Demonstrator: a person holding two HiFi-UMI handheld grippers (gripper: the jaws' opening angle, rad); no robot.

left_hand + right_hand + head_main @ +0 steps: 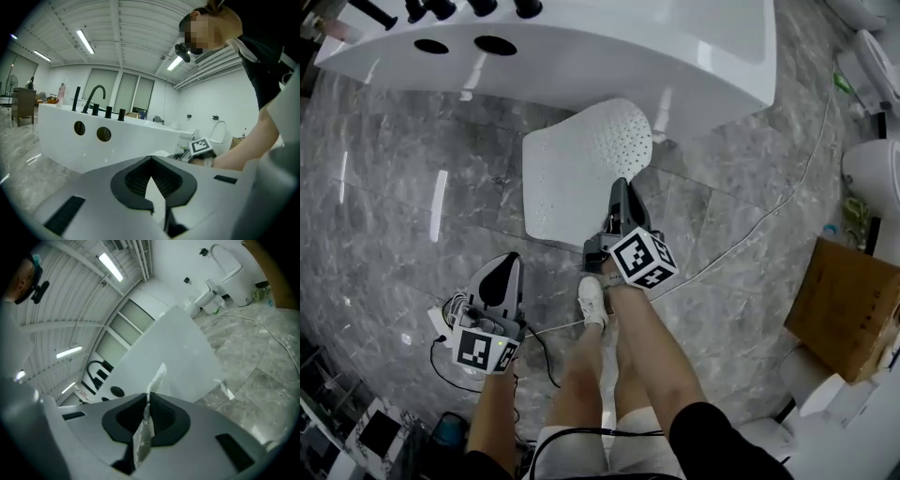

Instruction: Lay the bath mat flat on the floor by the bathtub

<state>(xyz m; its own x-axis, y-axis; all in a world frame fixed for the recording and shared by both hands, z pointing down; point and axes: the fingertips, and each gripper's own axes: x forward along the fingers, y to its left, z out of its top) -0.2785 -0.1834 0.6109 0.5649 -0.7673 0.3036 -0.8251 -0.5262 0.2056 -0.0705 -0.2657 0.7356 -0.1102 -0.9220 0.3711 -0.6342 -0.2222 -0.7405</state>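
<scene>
Fingers [165, 422] of the right gripper [147, 399] pinch the bath mat [579, 161] over marble floor [403, 178] by the bathtub [609, 47]; left gripper [149, 160] closed.

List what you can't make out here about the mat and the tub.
- Bath mat: in the head view, its near edge is hidden under the right gripper. From above, it is unclear whether its far end lies flat or curls up.
- Bathtub: in the head view, it is cut off by the top edge.
- Cardboard box: in the head view, it is cut off by the right edge, and its contents are unseen.
</scene>
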